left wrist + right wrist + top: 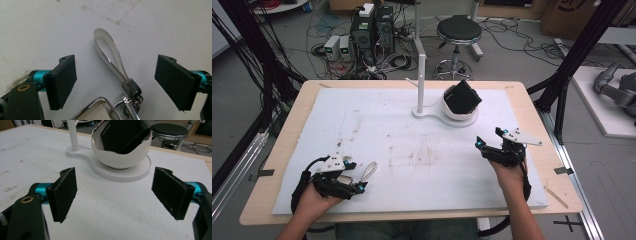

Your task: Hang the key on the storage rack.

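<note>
At the left of the desk (287,150), the left claw (353,186) is held low over the white mat (377,120), its jaws spread wide apart with nothing between the pads. Just ahead of it a keychain (117,75) is lying flat on the mat: a pale strap loop joined to a metal clasp and ring, seen from the left gripper view framed between the two open jaws but touched by neither. No grasp has been made yet; the pick-up looks to be the step in hand.

Toward the middle and back, a white stand (420,75) is seen rising from a flat base, and beside it a white bowl (120,157) is set on that base with a black wallet-like case (123,135) propped inside it, tilted.

At the right, the right claw (489,140) is held above the mat, well apart from the bowl, jaws likewise open and empty. Judged from this, almost everything is left: the keychain is to be closed on, lifted and carried, probably toward the bowl or stand.
</note>
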Motion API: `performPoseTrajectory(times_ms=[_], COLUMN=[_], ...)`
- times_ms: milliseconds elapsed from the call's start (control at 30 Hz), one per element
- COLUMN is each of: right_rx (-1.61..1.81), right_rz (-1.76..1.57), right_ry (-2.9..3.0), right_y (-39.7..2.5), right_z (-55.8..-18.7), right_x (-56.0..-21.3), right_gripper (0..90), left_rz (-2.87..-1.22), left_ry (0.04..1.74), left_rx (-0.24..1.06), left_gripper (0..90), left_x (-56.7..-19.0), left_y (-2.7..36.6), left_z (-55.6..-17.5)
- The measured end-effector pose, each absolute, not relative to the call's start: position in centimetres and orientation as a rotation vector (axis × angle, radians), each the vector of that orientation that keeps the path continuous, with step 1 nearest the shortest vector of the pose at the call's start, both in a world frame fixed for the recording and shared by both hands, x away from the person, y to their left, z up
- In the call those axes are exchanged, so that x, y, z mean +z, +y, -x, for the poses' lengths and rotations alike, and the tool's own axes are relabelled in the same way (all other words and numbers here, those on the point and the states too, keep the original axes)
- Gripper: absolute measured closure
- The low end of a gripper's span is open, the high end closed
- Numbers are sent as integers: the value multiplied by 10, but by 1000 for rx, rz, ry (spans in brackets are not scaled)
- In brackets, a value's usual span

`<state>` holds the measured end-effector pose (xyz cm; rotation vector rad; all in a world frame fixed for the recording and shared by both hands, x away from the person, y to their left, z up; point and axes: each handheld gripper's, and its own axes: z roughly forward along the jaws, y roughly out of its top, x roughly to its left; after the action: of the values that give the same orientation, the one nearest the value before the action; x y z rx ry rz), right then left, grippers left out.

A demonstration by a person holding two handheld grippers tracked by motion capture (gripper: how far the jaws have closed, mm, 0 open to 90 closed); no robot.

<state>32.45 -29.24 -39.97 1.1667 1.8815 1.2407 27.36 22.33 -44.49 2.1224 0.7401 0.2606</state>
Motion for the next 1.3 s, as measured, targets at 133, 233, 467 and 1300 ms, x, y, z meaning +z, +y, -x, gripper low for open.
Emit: performPoseTrajectory(times_ms=[133, 233, 467, 1300], right_rx=[1236, 1235, 1226, 1242], right_rz=[-1166, -1168, -1163, -1158], right_ry=[1884, 1883, 1885, 1882], right_y=[-293, -293, -291, -292], right_z=[-325, -325, -325, -326], right_x=[-400, -400, -401, -400], right_gripper=[207, 207, 208, 207], left_rz=[-2169, -2186, -2220, -1871], left_ry=[735, 756, 700, 650], left_rx=[251, 302, 289, 429], left_gripper=[283, 417, 733, 813], left_x=[-450, -447, -444, -378], left_y=[221, 222, 222, 205], left_z=[-273, -272, -271, -294])
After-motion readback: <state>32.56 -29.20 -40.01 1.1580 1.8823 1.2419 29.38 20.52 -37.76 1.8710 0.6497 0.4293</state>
